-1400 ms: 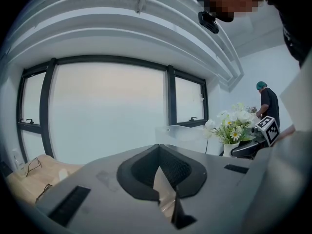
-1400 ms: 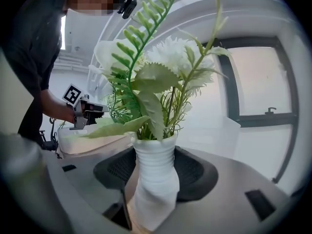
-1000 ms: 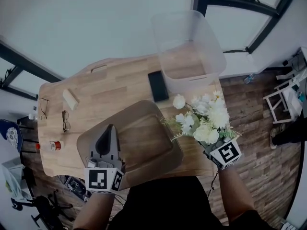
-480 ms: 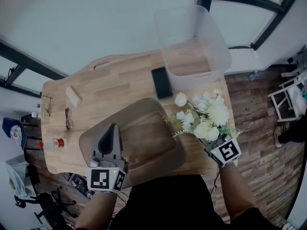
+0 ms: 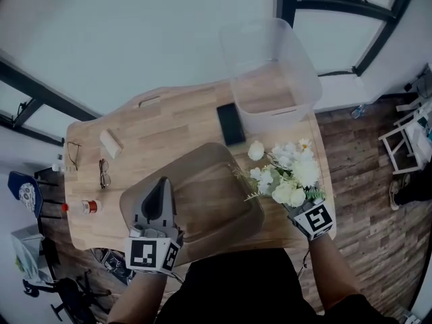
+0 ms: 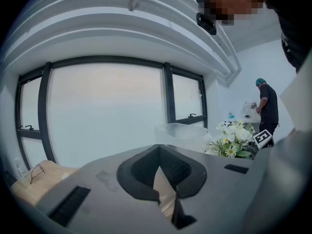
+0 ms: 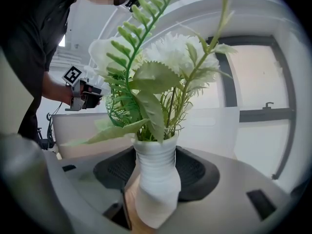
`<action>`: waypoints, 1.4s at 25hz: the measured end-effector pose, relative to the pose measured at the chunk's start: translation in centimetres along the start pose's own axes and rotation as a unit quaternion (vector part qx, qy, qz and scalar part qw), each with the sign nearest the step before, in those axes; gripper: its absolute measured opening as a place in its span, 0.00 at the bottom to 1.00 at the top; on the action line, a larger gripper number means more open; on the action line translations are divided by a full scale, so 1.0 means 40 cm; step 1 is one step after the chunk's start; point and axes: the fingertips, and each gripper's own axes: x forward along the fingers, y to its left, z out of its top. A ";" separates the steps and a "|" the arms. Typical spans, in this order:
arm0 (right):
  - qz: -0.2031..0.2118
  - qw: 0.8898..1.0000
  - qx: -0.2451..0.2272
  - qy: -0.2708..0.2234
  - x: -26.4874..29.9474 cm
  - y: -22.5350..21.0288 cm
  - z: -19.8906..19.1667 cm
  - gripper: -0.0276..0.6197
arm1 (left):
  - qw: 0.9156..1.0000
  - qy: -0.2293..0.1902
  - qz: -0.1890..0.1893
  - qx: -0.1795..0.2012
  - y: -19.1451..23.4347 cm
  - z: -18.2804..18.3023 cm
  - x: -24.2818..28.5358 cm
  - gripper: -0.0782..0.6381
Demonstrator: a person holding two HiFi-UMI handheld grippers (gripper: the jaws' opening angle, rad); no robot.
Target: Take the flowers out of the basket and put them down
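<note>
Flowers (image 5: 290, 174) in a white vase (image 7: 155, 179) show right of centre in the head view, outside the basket (image 5: 236, 225), just past its right rim and over the table (image 5: 169, 123) edge. Right gripper (image 5: 295, 204) jaws clamp the vase's ribbed body from both sides. Left gripper (image 5: 160, 184), lower left, points over the basket, jaws closed together with nothing between them. Clear bin (image 5: 270, 66) stands at the top.

Right gripper view: fern (image 7: 141, 18) tips cut off at top edge; head view: flowers (image 5: 287, 174) prob. hide vase (image 7: 155, 179) whole.
</note>
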 end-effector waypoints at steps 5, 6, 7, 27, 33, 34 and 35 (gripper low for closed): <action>-0.005 1.000 0.025 0.007 -0.016 0.000 -0.010 0.47 | 1.000 -0.006 0.001 0.000 0.010 0.018 -0.023 0.12; -0.006 1.000 0.024 0.006 -0.019 0.000 -0.012 0.48 | 1.000 -0.008 0.001 0.001 0.010 0.022 -0.028 0.12; -0.007 1.000 0.024 0.007 -0.022 0.002 -0.015 0.49 | 1.000 -0.009 0.001 0.002 0.010 0.025 -0.034 0.12; -0.084 0.995 0.046 0.028 -0.139 -0.009 0.034 0.52 | 0.999 -0.048 -0.006 0.001 0.037 0.085 -0.122 0.12; -0.090 0.995 0.041 0.019 -0.206 0.013 0.090 0.52 | 0.998 -0.054 -0.010 -0.011 0.045 0.087 -0.139 0.12; -0.093 0.995 0.043 0.015 -0.217 0.013 0.102 0.52 | 0.998 -0.056 -0.012 -0.011 0.042 0.090 -0.141 0.12; -0.096 0.994 0.045 0.012 -0.227 0.013 0.112 0.52 | 0.998 -0.057 -0.014 -0.011 0.040 0.093 -0.142 0.12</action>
